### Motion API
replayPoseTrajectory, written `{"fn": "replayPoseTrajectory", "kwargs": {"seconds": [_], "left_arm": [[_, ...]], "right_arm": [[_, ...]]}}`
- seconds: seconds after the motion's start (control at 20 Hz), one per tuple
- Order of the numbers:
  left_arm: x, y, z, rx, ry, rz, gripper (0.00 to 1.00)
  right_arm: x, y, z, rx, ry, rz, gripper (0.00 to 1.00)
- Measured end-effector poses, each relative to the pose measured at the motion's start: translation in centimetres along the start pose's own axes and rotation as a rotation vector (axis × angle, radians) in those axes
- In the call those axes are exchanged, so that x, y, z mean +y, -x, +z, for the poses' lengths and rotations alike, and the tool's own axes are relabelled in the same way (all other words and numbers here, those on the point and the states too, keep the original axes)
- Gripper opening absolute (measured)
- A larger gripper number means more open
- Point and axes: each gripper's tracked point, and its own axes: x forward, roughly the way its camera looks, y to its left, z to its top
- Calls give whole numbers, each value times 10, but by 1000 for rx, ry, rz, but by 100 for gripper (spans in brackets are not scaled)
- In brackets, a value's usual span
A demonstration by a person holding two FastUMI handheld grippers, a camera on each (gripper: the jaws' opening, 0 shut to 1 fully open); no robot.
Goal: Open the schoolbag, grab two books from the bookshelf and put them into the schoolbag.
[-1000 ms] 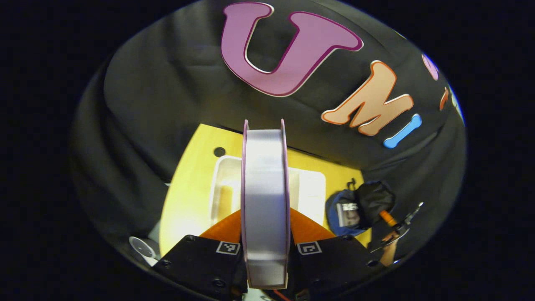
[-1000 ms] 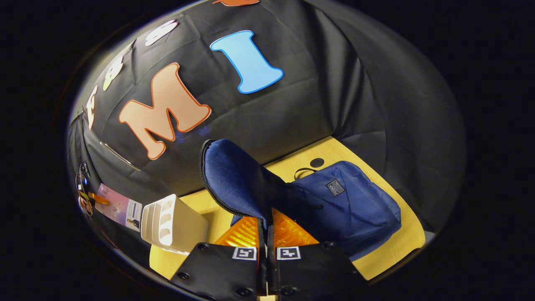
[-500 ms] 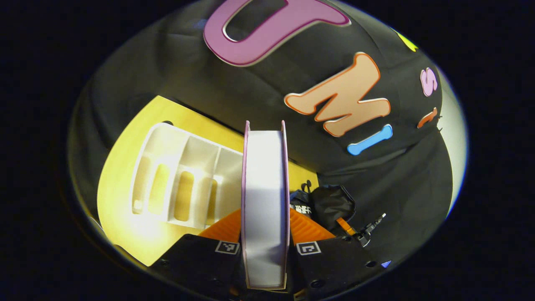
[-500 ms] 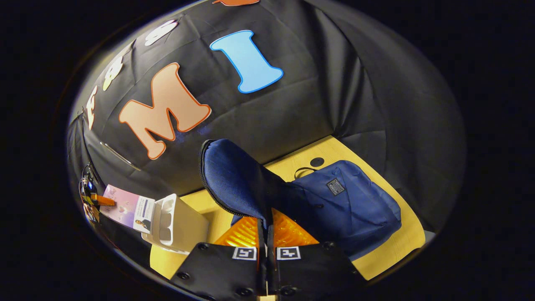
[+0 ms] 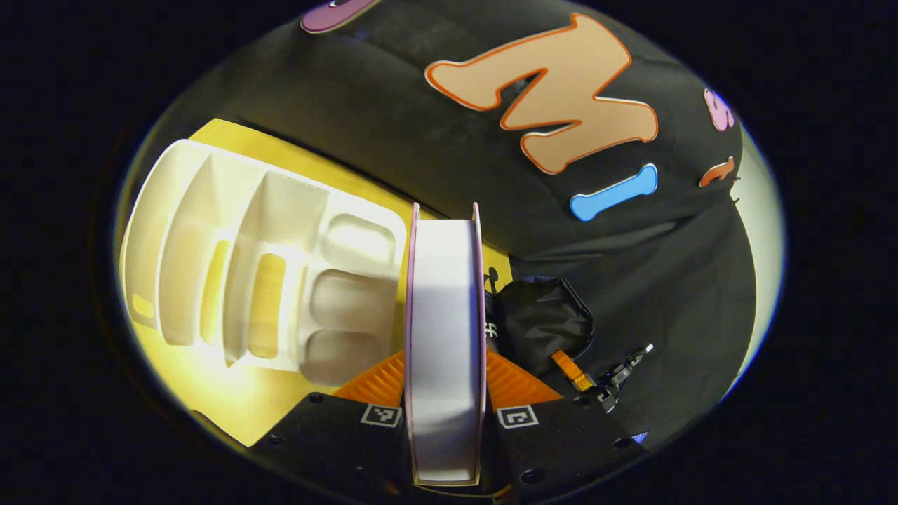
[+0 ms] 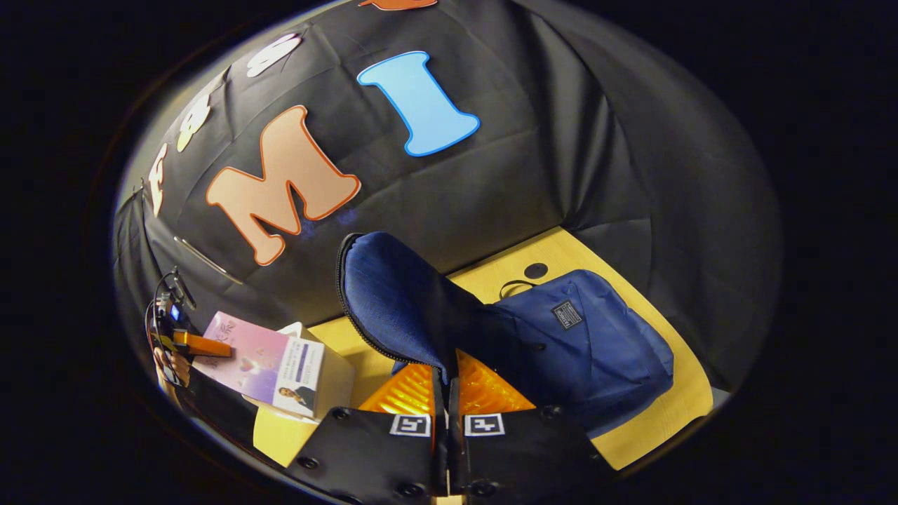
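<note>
Yellow table (image 6: 652,428): right claw (image 6: 447,393) pinches schoolbag (image 6: 582,344) flap; left claw (image 5: 445,379) clamps book (image 5: 445,337) beside bookshelf (image 5: 231,280).

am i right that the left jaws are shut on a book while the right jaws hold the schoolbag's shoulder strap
Not the strap. In the right gripper view, the right gripper is shut on the schoolbag's opened flap, holding it up. The left gripper is indeed shut on a book.

Book (image 5: 445,337) hides middle of bag (image 5: 544,322) and right end of shelf (image 5: 266,280) in left gripper view. Flap (image 6: 396,301) covers bag interior in right gripper view. Book hides most of shelf there. Book label too small to read.
</note>
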Motion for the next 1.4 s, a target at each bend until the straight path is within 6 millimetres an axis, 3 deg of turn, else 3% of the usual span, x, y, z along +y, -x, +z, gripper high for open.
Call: {"fn": "replayPoseTrajectory", "kwargs": {"seconds": [0.35,0.65,0.75,0.9,1.15,1.4], "left_arm": [[-50,-95,-29,-5,-18,-49,35],[-79,-165,-73,62,59,-111,35],[-89,-182,-84,71,103,-140,35],[-85,-211,-107,107,101,-129,36],[-105,-253,-122,122,234,-197,35],[-111,-284,-133,118,322,-218,36]], "right_arm": [[-2,0,5,8,6,34,2],[-6,3,9,9,26,67,2],[-7,3,12,6,15,81,4],[-8,2,12,6,11,97,5],[-3,-1,16,-7,6,118,5],[0,-5,18,-13,1,124,5]]}}
